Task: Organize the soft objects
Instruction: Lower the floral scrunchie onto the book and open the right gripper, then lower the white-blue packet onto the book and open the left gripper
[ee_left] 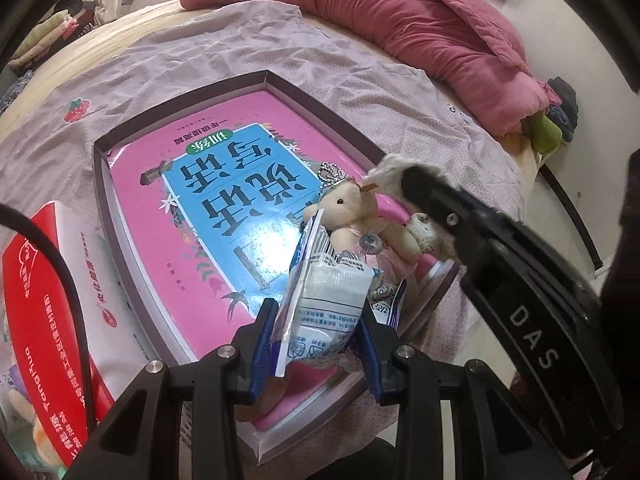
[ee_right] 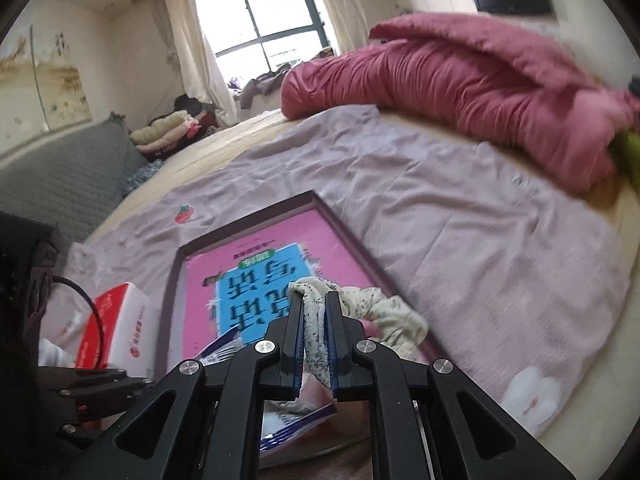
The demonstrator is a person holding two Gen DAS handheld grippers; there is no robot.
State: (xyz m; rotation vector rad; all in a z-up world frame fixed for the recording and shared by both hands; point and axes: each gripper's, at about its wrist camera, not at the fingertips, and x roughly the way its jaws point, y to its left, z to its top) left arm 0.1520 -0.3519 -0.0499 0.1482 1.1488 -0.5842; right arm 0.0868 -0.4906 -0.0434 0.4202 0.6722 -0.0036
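A shallow dark-rimmed box (ee_left: 304,92) lies on the bed with a pink and blue book (ee_left: 224,184) inside. A small cream teddy bear (ee_left: 356,216) with a silver crown lies at the box's near right. My left gripper (ee_left: 320,320) is shut on a white and blue plastic packet (ee_left: 324,304), held over the box's near edge. My right gripper (ee_right: 316,320) is shut on a cream patterned sock (ee_right: 380,312), held above the box (ee_right: 352,236); in the left wrist view that sock (ee_left: 390,176) sits beside the bear.
A red and white tissue box (ee_left: 52,296) stands left of the box, also in the right wrist view (ee_right: 116,320). A lilac sheet (ee_right: 460,220) covers the bed. A rolled pink quilt (ee_left: 400,20) lies at the back, with green and dark clothes (ee_left: 556,120) at its end.
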